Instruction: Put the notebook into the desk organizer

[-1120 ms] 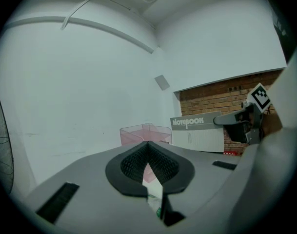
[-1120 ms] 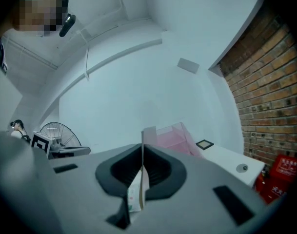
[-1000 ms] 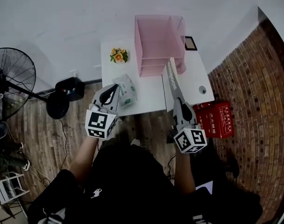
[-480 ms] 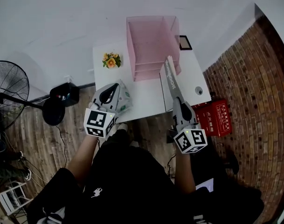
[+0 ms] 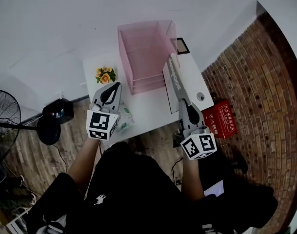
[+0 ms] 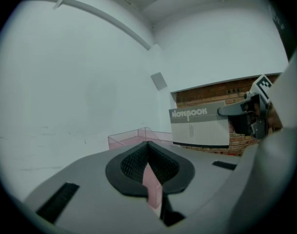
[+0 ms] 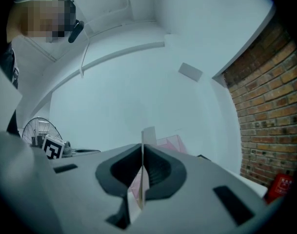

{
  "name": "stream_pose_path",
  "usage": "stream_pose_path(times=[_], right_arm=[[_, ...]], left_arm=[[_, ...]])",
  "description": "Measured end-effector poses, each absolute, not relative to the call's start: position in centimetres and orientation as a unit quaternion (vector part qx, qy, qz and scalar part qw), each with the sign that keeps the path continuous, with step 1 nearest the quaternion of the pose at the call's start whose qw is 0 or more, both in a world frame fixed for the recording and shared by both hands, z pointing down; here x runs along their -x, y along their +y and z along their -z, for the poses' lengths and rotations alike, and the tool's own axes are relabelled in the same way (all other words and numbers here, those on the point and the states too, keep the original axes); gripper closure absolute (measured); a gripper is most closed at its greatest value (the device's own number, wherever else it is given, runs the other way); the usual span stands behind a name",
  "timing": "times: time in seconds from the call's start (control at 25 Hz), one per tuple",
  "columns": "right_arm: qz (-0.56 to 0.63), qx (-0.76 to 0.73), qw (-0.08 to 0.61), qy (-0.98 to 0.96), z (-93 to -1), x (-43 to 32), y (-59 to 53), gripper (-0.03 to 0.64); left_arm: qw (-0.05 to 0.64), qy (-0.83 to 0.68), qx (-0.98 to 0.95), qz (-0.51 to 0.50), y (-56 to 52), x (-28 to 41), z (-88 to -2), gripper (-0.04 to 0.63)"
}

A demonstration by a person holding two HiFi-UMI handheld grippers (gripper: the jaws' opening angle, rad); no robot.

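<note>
- Over the white worktop [image 5: 153,108], only the head view takes in the whole layout: the pink desk organizer [image 5: 143,52] at the back, a pot of flowers [image 5: 105,74] to its left, and a red box [image 5: 221,120] beyond the worktop's right edge.
- Only the left gripper view shows the flat cover of the notebook [image 6: 202,128]; the right gripper view has it edge-on, as a thin strip.
- At the notebook's near end, the right gripper [image 5: 184,103] has its fingers clamped on it. The notebook stands on edge in the air and reaches forward to just beside the desk organizer's right wall; whether the two touch cannot be told.
- Well to the left of the notebook, the left gripper [image 5: 112,87] has its fingers closed together, holding nothing.
- White letters on the cover's grey band read "Notebook"; the print on the red box is too small to read.
</note>
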State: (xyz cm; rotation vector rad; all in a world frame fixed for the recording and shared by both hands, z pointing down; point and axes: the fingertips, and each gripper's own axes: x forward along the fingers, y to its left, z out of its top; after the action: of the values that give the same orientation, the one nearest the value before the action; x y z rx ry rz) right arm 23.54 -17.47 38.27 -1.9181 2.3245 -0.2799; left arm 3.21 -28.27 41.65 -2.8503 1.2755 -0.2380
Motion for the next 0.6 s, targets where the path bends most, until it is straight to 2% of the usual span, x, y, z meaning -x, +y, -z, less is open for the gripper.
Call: stream_pose_path(times=[0.6], right_arm=[[0.055, 0.648, 0.013, 0.759, -37.2, -22.9, -22.4, 0.606]], left_arm=[[-0.004, 0.365, 0.929, 0.065, -32.9, -4.0, -41.9, 0.592]])
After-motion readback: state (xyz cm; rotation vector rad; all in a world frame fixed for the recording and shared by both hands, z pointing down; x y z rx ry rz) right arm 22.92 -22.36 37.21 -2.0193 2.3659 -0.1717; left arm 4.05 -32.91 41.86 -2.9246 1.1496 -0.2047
